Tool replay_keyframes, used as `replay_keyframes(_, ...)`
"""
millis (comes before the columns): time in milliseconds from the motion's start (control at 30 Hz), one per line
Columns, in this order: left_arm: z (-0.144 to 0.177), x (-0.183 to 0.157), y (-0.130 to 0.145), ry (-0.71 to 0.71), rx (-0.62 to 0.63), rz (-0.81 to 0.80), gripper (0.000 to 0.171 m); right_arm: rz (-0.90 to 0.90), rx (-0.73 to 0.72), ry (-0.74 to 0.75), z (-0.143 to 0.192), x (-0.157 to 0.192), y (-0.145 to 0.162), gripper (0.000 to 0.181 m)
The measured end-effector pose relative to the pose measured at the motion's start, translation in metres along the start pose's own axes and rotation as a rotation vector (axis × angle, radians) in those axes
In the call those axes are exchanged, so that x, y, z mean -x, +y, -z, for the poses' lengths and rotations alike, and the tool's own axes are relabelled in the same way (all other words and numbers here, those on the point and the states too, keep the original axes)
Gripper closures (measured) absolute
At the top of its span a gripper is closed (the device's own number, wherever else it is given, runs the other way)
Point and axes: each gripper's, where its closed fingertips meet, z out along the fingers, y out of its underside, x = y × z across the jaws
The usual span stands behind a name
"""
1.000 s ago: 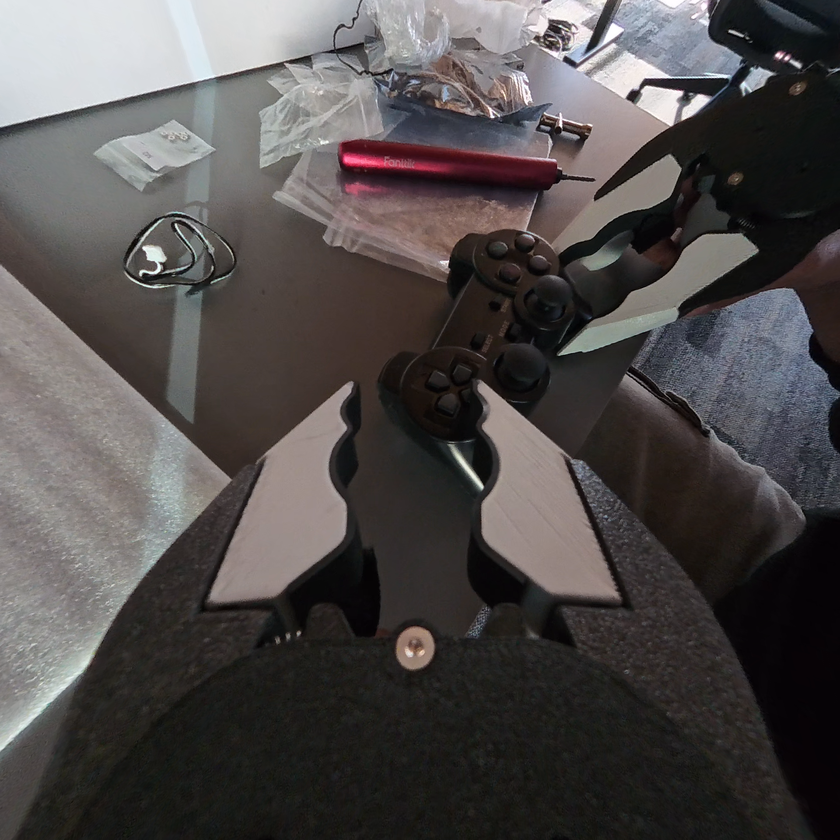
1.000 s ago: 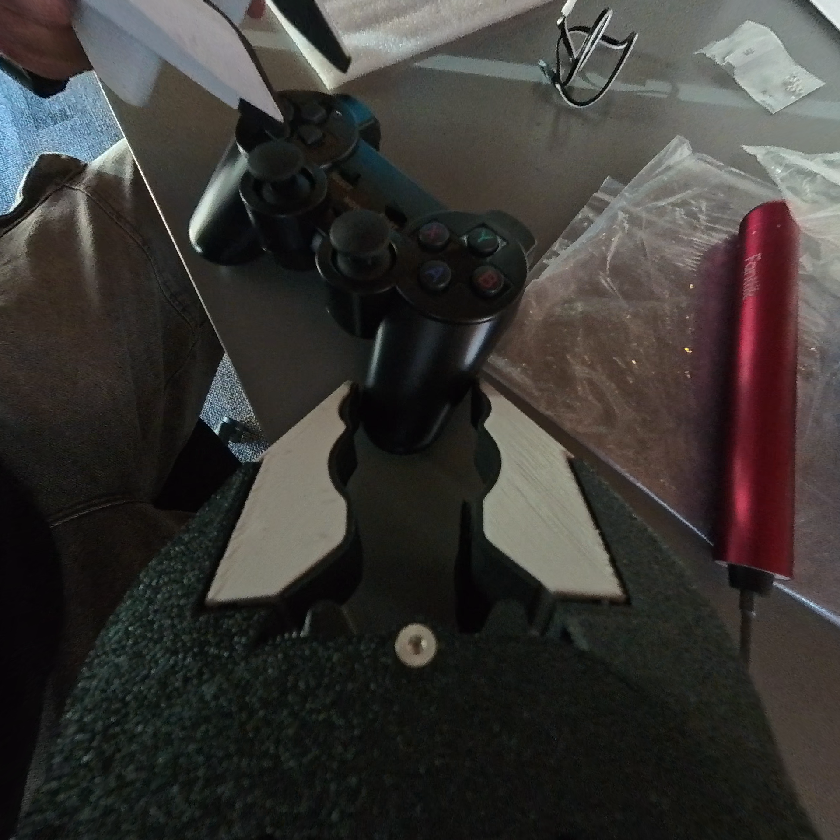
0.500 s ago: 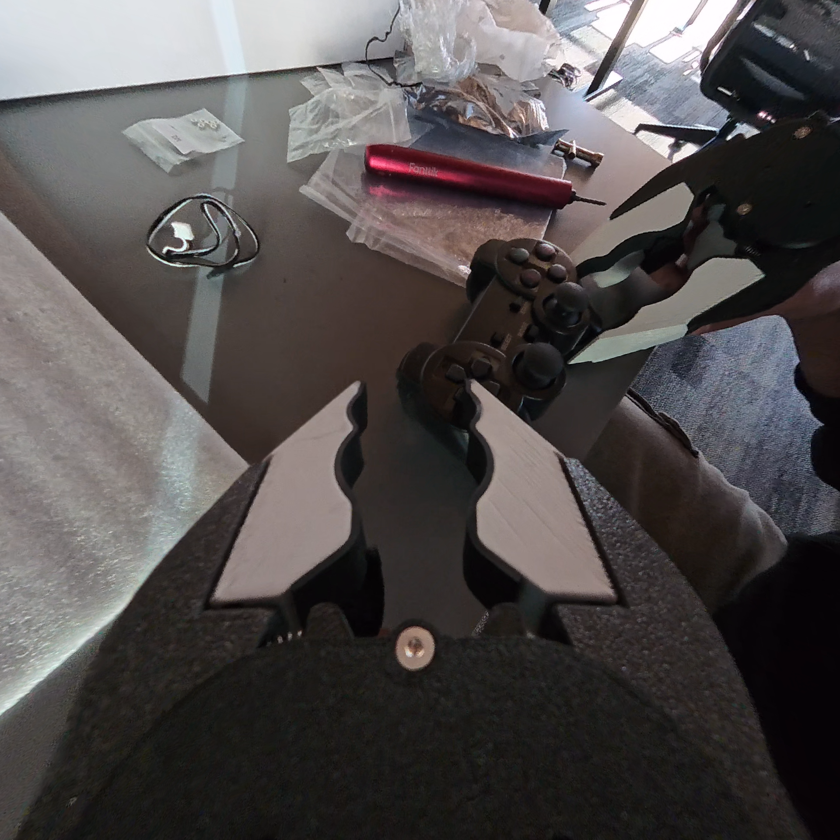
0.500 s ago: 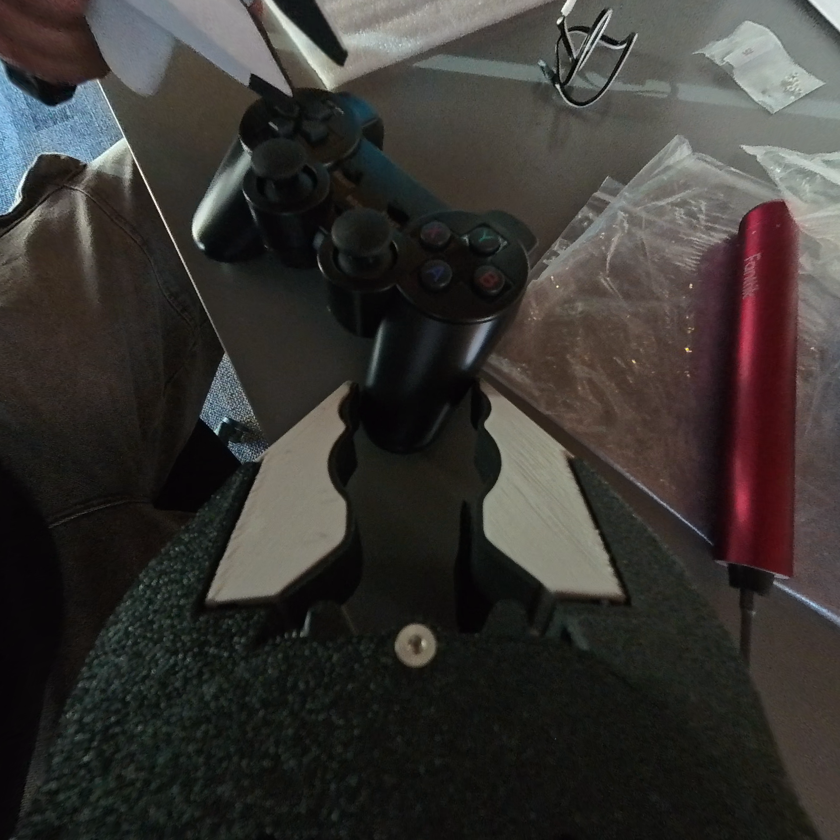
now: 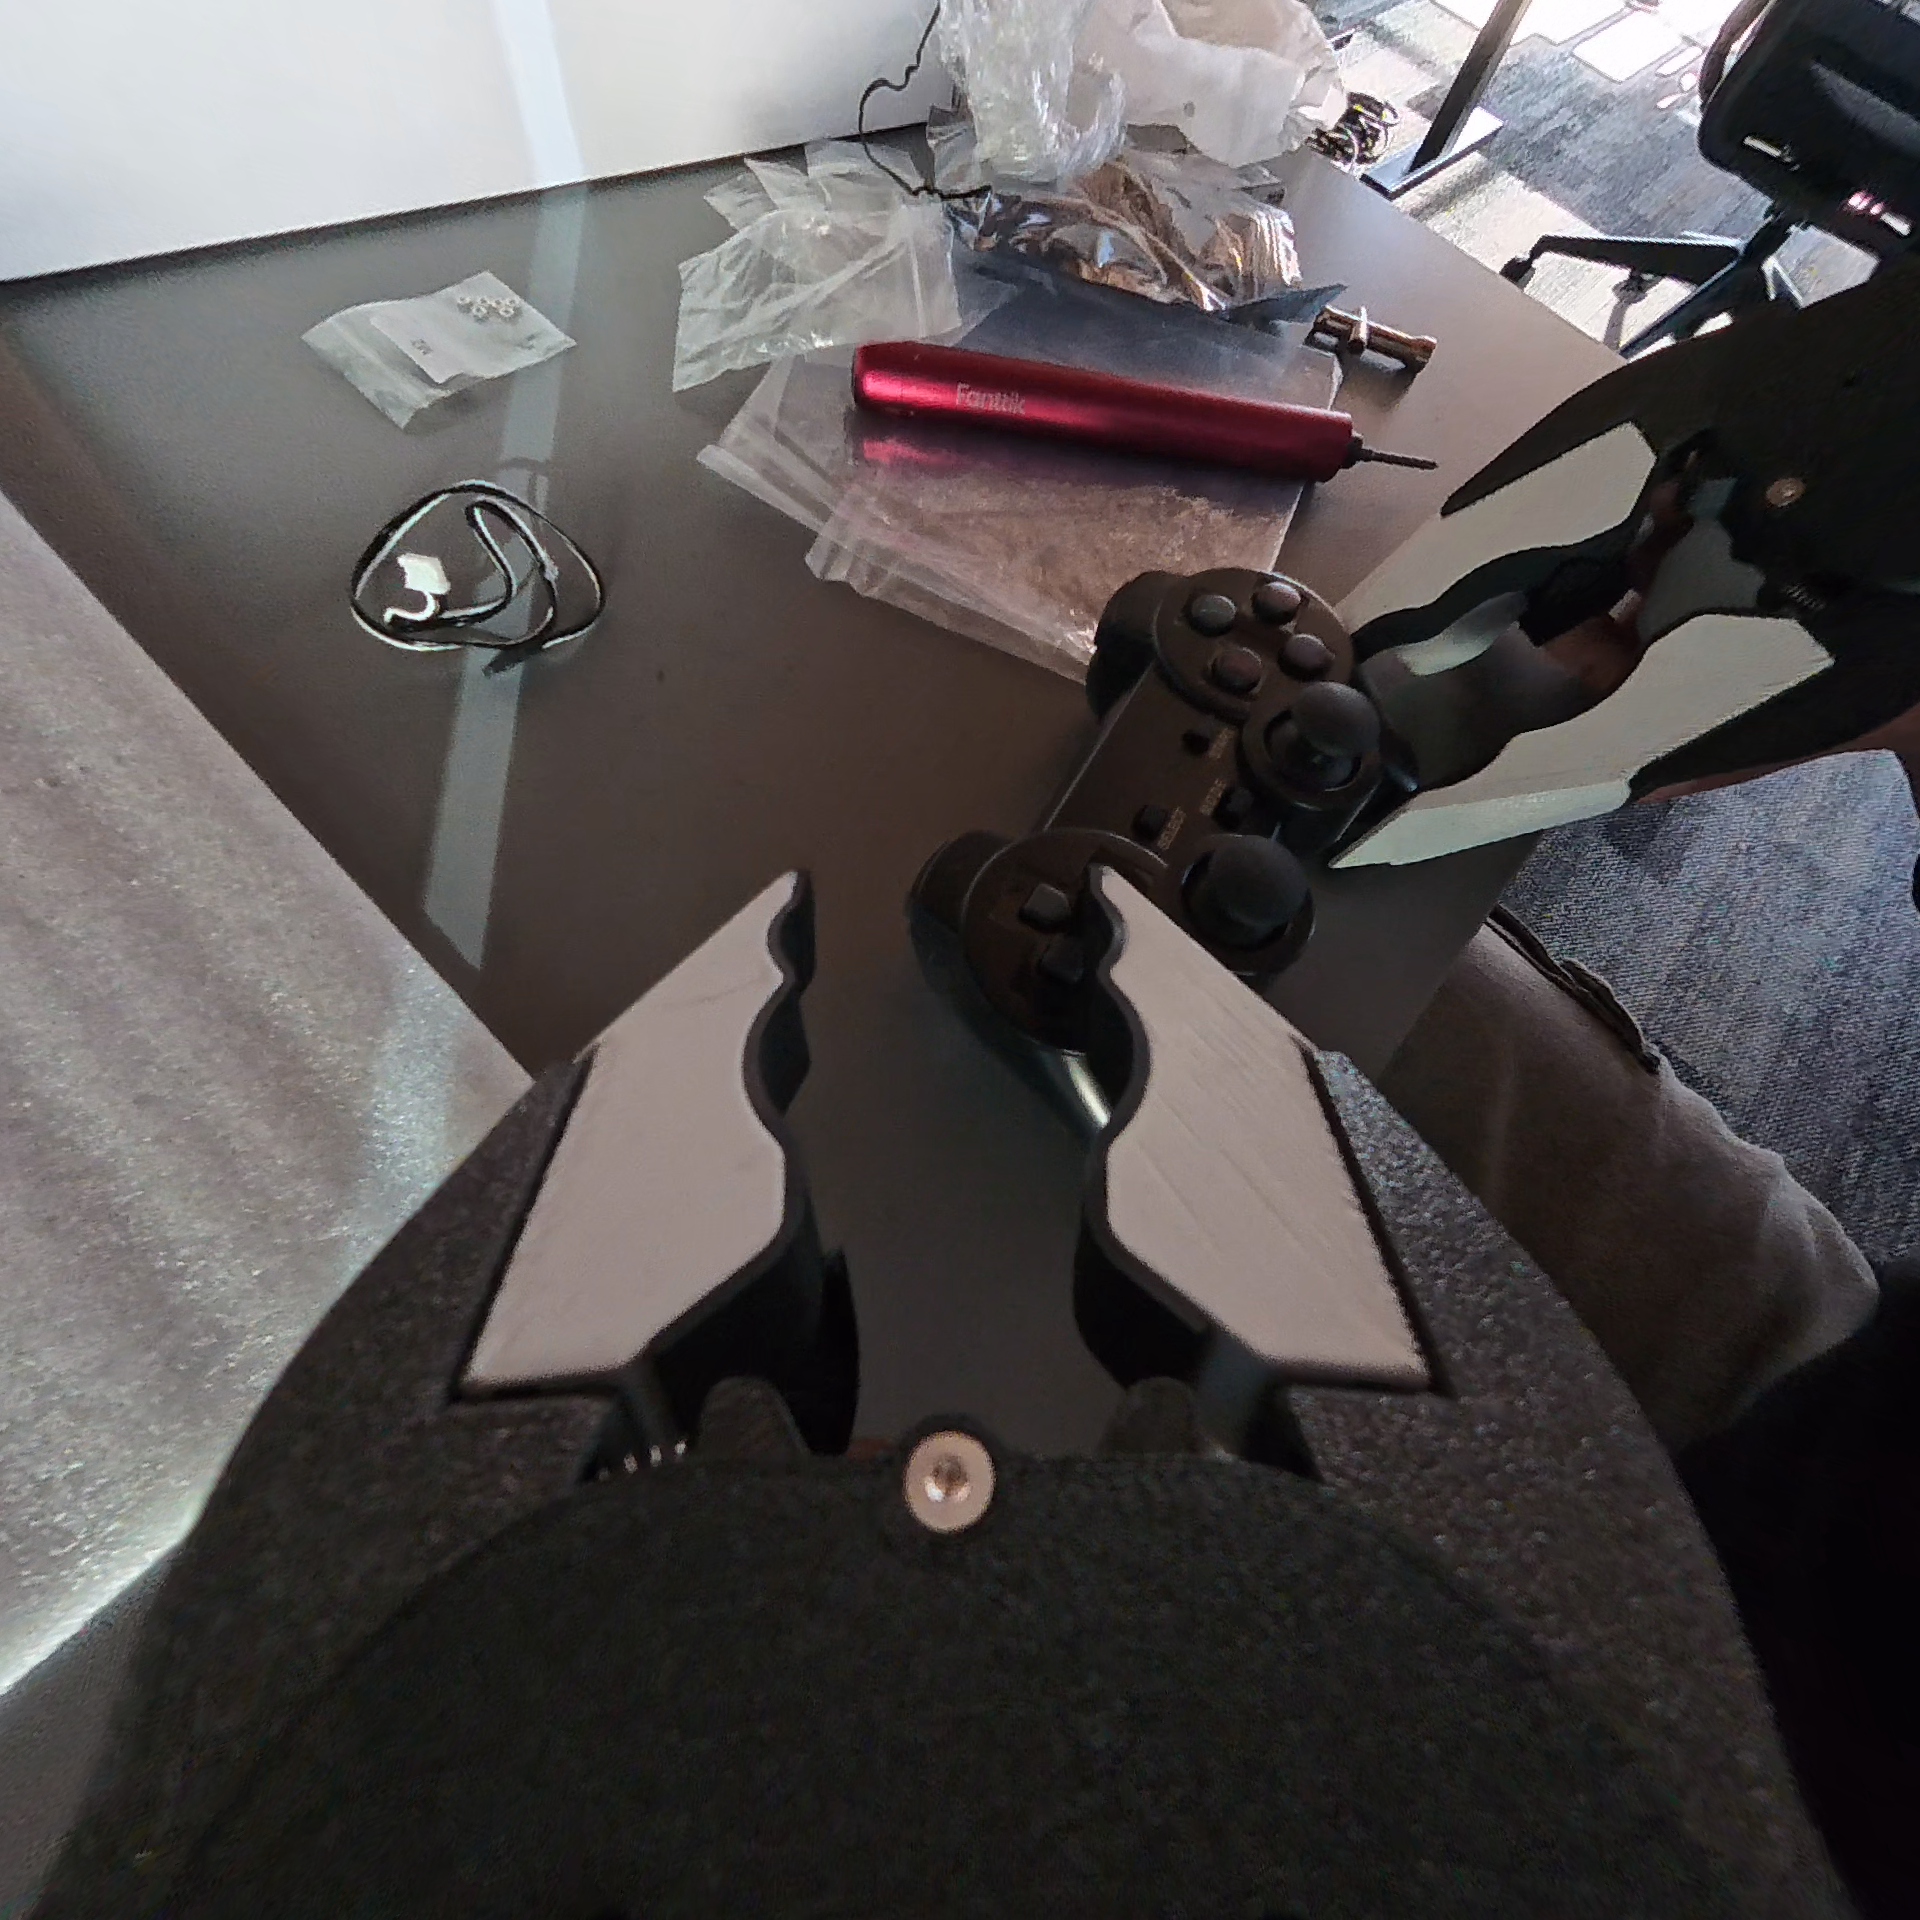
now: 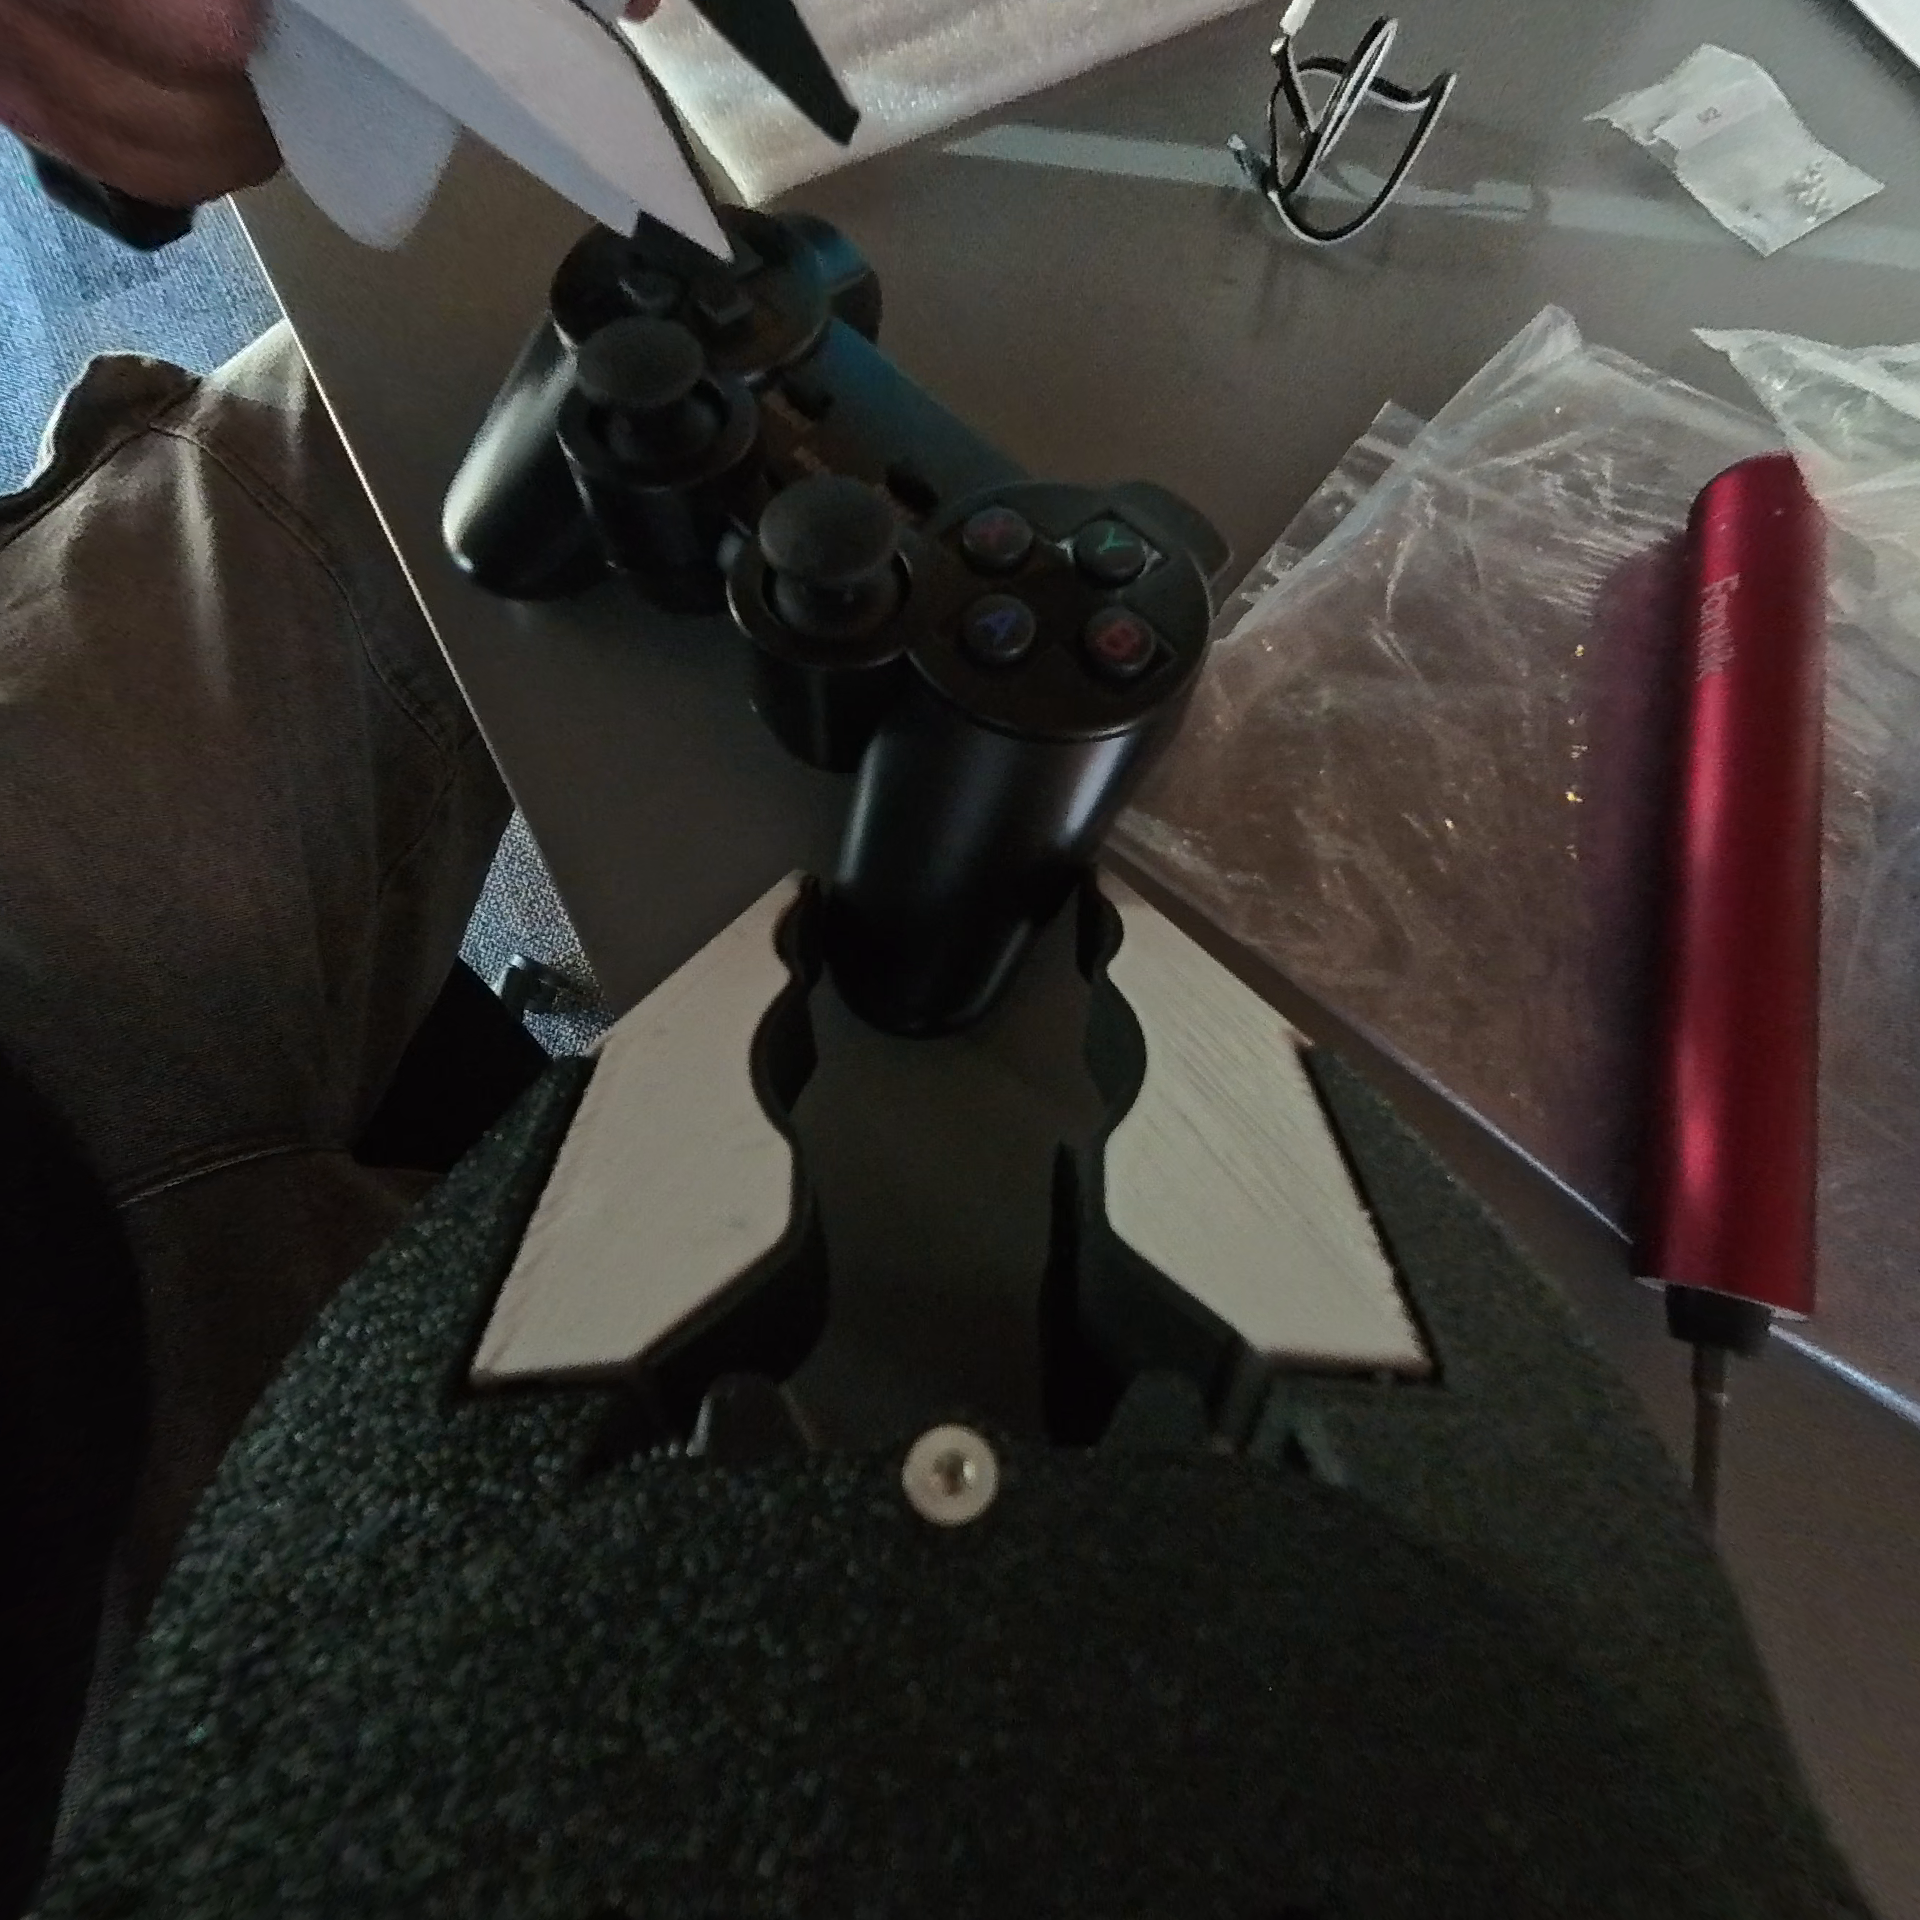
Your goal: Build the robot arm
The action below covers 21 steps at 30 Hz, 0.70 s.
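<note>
A black game controller [image 5: 1195, 748] lies at the near corner of the dark table [image 5: 727, 727]. My right gripper [image 6: 945, 894] is shut on the controller's right handle [image 6: 966, 831]; it also shows in the left wrist view [image 5: 1392, 727]. My left gripper [image 5: 951, 904] is open, just above the controller's left side. Its right fingertip rests on the D-pad [image 5: 1039, 935]. In the right wrist view that white fingertip [image 6: 665, 197] touches the D-pad, and the other finger stands apart.
A red electric screwdriver [image 5: 1101, 410] lies on clear plastic bags [image 5: 1039, 540] behind the controller. A coiled cable [image 5: 473, 571], a small bag of nuts [image 5: 436, 332] and a foam sheet [image 5: 156, 935] lie to the left. A person's leg [image 5: 1610, 1143] is at the table edge. The red electric screwdriver [image 5: 1101, 410] is closer to my right gripper, around 11 cm from its tips; the left tips are 20 cm off. My right wrist view [image 6: 1721, 787] looks at it from another angle.
My left gripper shifted slightly over the D-pad, its fingertip lifting a little and coming back down. The right gripper and the controller stayed put.
</note>
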Motion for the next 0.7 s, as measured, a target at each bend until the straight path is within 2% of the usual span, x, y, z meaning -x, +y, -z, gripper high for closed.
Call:
replay_keyframes(167, 0.001, 0.001, -0.002, -0.032, -0.002, -0.011, 0.116, -0.001, 0.0, 0.0, 0.0, 0.0, 0.0, 0.133)
replay_keyframes(267, 0.009, 0.006, -0.011, -0.083, -0.057, -0.005, 0.111, 0.004, -0.001, 0.006, 0.0, 0.0, -0.001, 0.132)
replay_keyframes(300, 0.015, 0.006, -0.017, -0.095, -0.099, 0.008, 0.111, 0.009, -0.004, 0.021, 0.001, -0.002, -0.001, 0.126)
replay_keyframes(400, 0.053, 0.011, -0.033, -0.169, -0.249, 0.044, 0.111, 0.018, -0.067, 0.077, 0.01, -0.007, -0.01, 0.133)
replay_keyframes(467, 0.088, 0.019, -0.033, -0.27, -0.32, 0.044, 0.111, 0.0, -0.106, 0.093, 0.022, -0.003, -0.018, 0.134)
replay_keyframes(533, 0.122, 0.024, -0.02, -0.361, -0.361, 0.056, 0.11, 0.007, -0.161, 0.122, 0.037, 0.003, -0.03, 0.134)
replay_keyframes(700, 0.187, 0.025, 0.037, -0.565, -0.381, 0.106, 0.111, 0.059, -0.324, 0.199, 0.066, 0.039, -0.066, 0.127)
